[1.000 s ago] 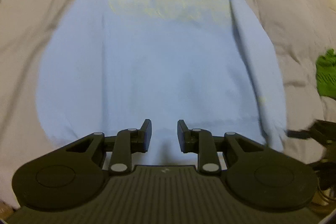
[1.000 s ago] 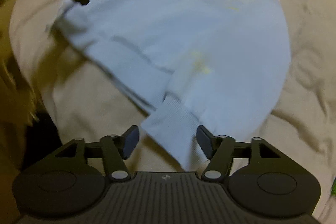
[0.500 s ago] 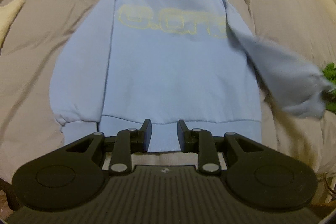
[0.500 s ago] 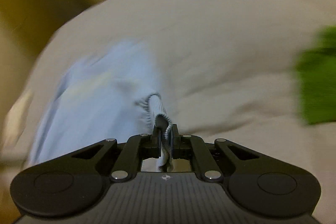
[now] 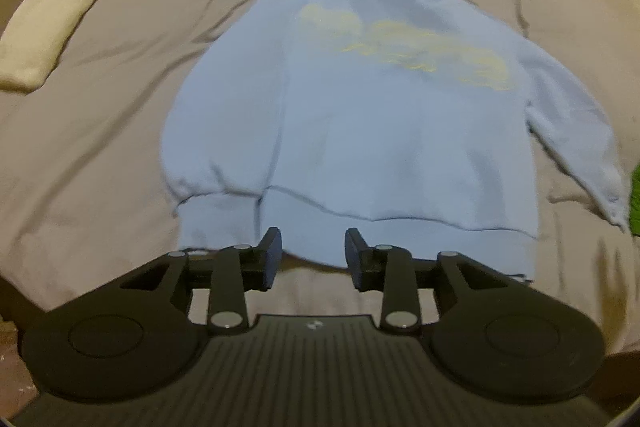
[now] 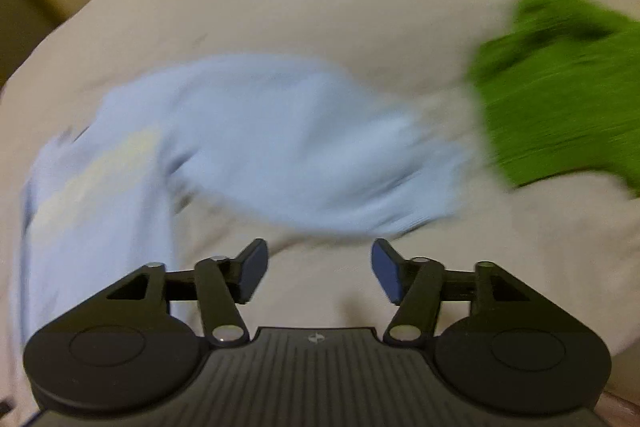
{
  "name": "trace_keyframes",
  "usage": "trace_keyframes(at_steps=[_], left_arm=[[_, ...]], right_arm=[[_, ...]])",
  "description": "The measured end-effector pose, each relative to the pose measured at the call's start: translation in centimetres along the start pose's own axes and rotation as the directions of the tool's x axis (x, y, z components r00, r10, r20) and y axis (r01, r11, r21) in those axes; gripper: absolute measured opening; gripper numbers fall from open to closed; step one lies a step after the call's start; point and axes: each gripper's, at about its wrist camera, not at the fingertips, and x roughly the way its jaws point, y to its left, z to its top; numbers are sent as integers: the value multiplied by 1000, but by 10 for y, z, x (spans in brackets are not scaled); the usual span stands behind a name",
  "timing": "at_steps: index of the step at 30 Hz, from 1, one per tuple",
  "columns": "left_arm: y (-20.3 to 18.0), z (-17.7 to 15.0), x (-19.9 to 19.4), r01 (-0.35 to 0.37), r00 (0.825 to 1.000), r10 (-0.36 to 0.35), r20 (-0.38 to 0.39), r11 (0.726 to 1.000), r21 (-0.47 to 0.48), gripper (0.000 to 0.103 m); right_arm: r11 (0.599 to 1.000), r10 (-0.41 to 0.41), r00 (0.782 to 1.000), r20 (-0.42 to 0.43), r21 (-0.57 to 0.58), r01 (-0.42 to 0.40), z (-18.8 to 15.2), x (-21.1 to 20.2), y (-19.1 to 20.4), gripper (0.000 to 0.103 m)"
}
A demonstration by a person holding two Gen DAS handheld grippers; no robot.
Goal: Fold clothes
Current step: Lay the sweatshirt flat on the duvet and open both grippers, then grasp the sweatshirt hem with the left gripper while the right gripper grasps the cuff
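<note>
A light blue sweatshirt (image 5: 360, 131) with yellow lettering lies flat, front up, on a beige bedcover (image 5: 100, 155). Its hem faces my left gripper (image 5: 314, 255), which hovers open just short of that hem with nothing between its fingers. The right sleeve (image 5: 576, 147) stretches out sideways to the right. In the right wrist view that sleeve (image 6: 304, 151) lies blurred on the bedcover in front of my right gripper (image 6: 318, 269), which stands open and empty, apart from the cloth.
A green garment (image 6: 560, 87) lies on the bed right of the sleeve's cuff, also at the right edge (image 5: 635, 199) of the left wrist view. A folded cream cloth (image 5: 48, 31) rests at the far left. A wall and shelf stand beyond the bed.
My right gripper, shut on the sleeve cuff half a second ago after drawing it outward, has opened and let it drop on the bed. The left gripper's view shifted leftward.
</note>
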Motion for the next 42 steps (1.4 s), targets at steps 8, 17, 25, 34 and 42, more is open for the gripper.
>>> trace_keyframes(at_steps=[8, 17, 25, 34, 42], left_arm=[[25, 4, 44, -57, 998, 58, -30, 998, 24, 44], [77, 49, 81, 39, 999, -37, -39, 997, 73, 8], [220, 162, 20, -88, 969, 90, 231, 996, -19, 9], [233, 134, 81, 94, 996, -94, 4, 991, -95, 22], [194, 67, 130, 349, 893, -396, -215, 910, -225, 24]], right_arm=[[968, 93, 967, -236, -207, -144, -58, 45, 118, 70], [983, 13, 968, -251, -176, -59, -72, 64, 176, 74], [995, -18, 975, -222, -96, -4, -87, 61, 210, 74], [998, -62, 973, -223, -46, 53, -114, 59, 228, 76], [996, -84, 972, -220, 17, 90, -127, 54, 191, 76]])
